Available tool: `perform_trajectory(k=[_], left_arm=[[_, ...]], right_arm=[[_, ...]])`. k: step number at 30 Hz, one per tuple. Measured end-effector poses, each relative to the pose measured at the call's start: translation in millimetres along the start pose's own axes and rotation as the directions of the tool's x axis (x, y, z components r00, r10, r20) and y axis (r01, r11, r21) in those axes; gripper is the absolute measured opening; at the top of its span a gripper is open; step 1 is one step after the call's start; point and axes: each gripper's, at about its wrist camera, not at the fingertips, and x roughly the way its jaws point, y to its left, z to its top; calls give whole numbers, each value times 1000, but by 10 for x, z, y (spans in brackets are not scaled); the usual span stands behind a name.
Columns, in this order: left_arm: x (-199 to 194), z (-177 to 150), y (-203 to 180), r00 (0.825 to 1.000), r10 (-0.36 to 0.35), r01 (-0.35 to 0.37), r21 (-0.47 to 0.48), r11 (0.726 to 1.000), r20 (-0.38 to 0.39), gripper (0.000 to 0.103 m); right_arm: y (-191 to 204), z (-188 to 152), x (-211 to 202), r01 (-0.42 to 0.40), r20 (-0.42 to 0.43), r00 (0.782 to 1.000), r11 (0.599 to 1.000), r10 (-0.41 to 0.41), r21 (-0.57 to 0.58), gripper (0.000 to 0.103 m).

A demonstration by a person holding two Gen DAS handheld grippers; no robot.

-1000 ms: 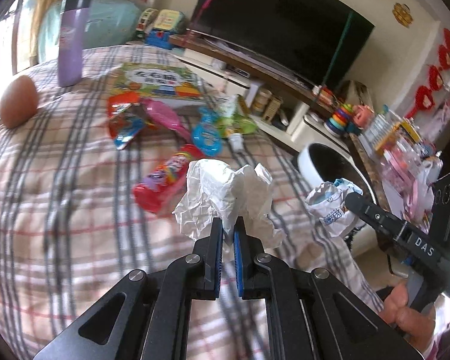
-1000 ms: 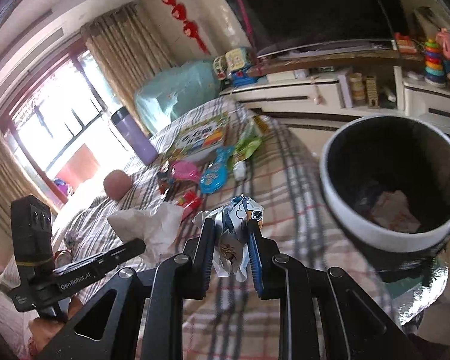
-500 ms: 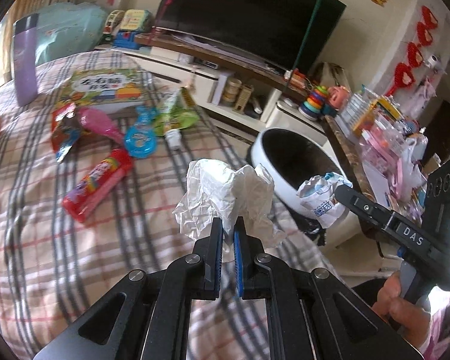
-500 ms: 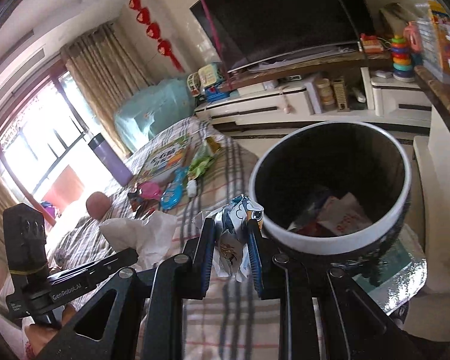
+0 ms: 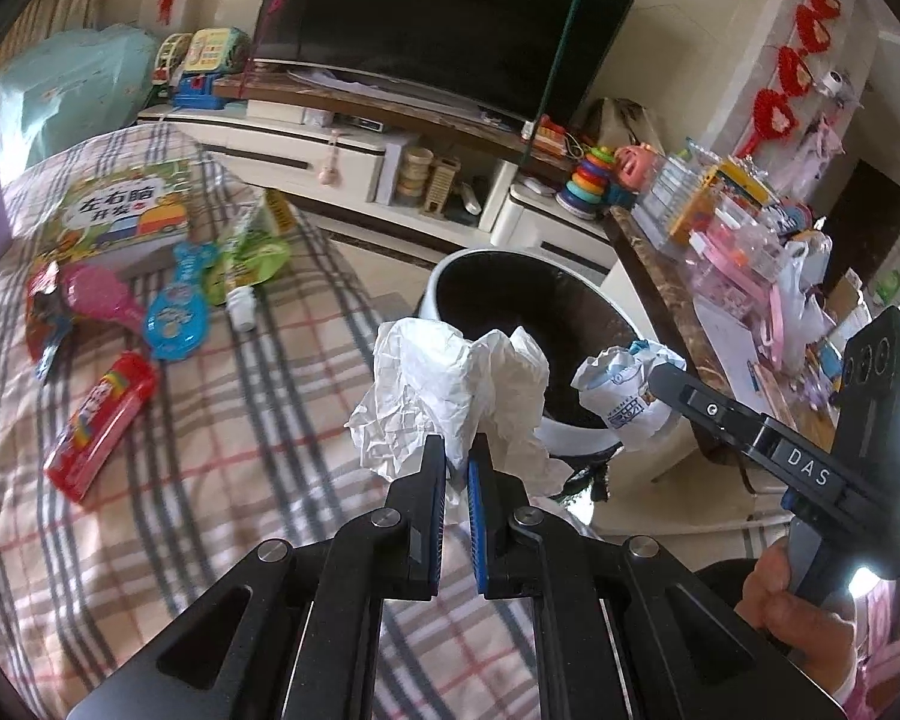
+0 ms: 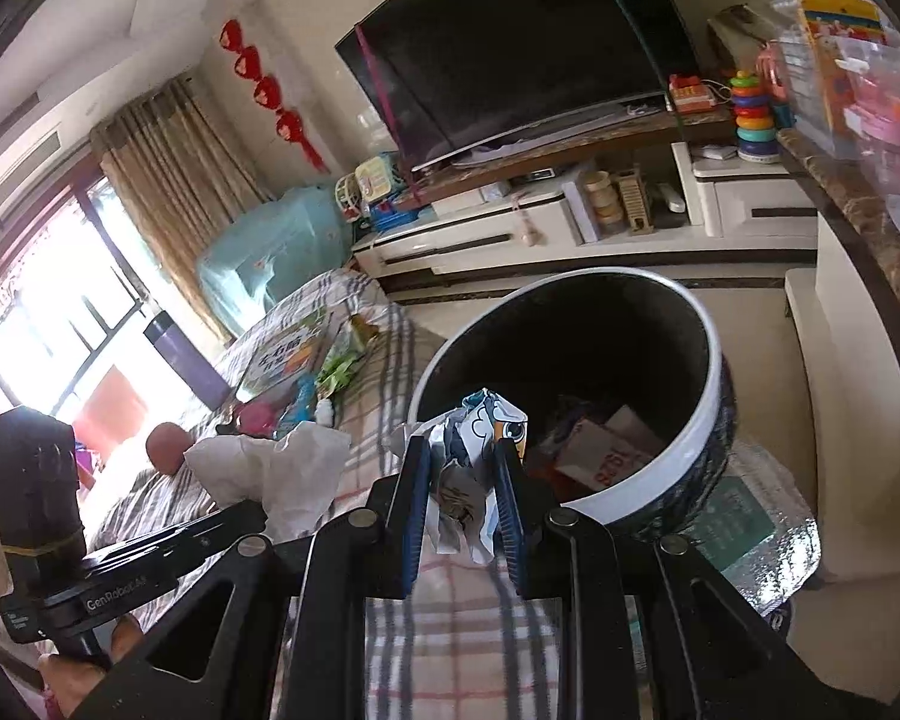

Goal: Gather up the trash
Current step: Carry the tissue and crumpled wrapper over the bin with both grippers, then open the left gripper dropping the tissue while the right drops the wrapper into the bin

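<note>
My left gripper [image 5: 457,450] is shut on a crumpled white tissue [image 5: 450,384], held above the checked bedspread [image 5: 210,450] near the bed's edge. My right gripper [image 6: 462,450] is shut on a crumpled printed wrapper [image 6: 477,450], which also shows in the left wrist view [image 5: 621,396]. The round white-rimmed trash bin [image 6: 678,456] stands on the floor beside the bed, just ahead of both grippers, with several paper scraps inside; it also shows in the left wrist view [image 5: 492,264]. The tissue and left gripper show at left in the right wrist view [image 6: 276,468].
On the bed lie a red tube package [image 5: 99,426], a blue toy guitar [image 5: 177,306], a pink brush [image 5: 99,297], a green pouch [image 5: 252,252], a small white bottle [image 5: 241,309], a picture book [image 5: 123,210]. A TV stand [image 5: 390,156] and cluttered counter [image 5: 750,252] lie beyond.
Both grippers have carried their trash from over the bed toward the bin, which is now larger and closer in both views. Both grips are unchanged.
</note>
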Motion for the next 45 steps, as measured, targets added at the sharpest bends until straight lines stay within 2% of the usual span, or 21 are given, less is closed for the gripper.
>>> perform_trajectory(k=[25,45], left_arm=[[417,347,-312,999,-30,32,66,997,-40,6],[838,612,-459,997,-14,22,99,995,-75,6]], right_arm=[[-302,182,3,47,18,999,998,-47,31,22],[-425,402,170,88,-1,996,996,-88,14,22]])
